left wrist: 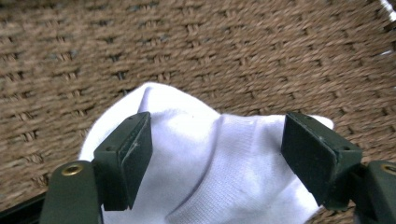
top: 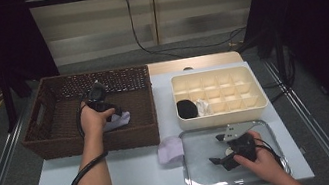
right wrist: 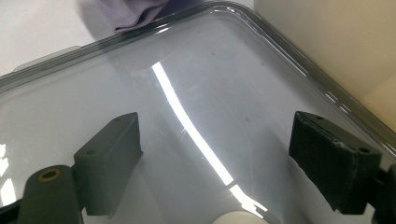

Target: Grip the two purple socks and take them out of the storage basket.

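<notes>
Left gripper view: spread jaws straddling white sock (left wrist: 219, 158).

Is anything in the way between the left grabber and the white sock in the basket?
No, nothing visible is. The left gripper hangs right over the white sock on the floor of the wicker basket, its jaws open on either side of the sock with only bare sock between them.

left gripper (left wrist: 215, 158) fingers spread, right gripper (right wrist: 217, 163) likewise

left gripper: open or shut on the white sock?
Open. The left gripper straddles the white sock in the wicker basket; fingers are spread wide, not clamped.
</notes>
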Motion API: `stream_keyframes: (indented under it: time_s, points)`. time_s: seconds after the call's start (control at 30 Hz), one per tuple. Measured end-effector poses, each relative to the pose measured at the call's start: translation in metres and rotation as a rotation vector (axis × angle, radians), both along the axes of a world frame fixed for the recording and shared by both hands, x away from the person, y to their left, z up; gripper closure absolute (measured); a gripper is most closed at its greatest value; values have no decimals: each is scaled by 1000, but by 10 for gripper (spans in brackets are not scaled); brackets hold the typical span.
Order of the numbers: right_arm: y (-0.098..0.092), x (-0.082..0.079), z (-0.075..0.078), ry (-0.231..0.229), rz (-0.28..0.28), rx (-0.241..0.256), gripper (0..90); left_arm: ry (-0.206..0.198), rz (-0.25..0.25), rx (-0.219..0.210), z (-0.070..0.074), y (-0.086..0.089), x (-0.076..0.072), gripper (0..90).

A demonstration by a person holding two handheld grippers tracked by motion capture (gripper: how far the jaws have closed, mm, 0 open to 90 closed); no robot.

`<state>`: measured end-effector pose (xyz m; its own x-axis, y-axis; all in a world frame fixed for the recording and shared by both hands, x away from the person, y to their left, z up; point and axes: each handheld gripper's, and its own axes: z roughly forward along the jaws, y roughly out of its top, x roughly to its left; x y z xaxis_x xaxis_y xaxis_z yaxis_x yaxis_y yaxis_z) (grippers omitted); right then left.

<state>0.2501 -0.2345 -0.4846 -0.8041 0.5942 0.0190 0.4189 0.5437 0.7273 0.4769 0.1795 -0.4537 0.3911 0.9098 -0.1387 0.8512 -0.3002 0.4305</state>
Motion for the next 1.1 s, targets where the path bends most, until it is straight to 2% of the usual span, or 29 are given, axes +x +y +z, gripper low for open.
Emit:
stream_keyframes:
  time_s: [0.07, 0.23, 0.27, 0.4, 0.5, 0.6, 0.67, 0.77, 0.83, 0.97, 1.1]
  points:
    - [0, 0, 0, 0, 0, 0, 165, -1, 12, 2, -1, 0, 0, 246]
    - [0, 0, 0, -2, 1, 0, 165, -7, 2, 15, -3, -1, -1, 256]
    - [0, 0, 0, -2, 0, 0, 165, -11, -8, 28, -3, -2, -1, 266]
    - [0, 0, 0, -2, 1, 0, 165, -20, -2, 34, -4, -3, -3, 309]
    - [0, 0, 0, -2, 1, 0, 165, -21, 10, 37, -3, -3, -3, 377]
    - [0, 0, 0, -2, 0, 0, 165, -2, 34, 18, -1, -3, -4, 529]
    - [0, 0, 0, -2, 1, 0, 165, 1, 43, 8, 0, -1, -5, 564]
    - [0, 0, 0, -1, 1, 0, 165, -1, 44, 24, 2, -1, -5, 710]
    - [0, 0, 0, -1, 0, 0, 165, 21, 50, 8, 4, -2, -5, 773]
    - [0, 0, 0, -2, 1, 0, 165, 10, 33, 17, 7, -2, -6, 806]
    - [0, 0, 0, -1, 1, 0, 165, -6, 31, -8, 11, 0, -7, 810]
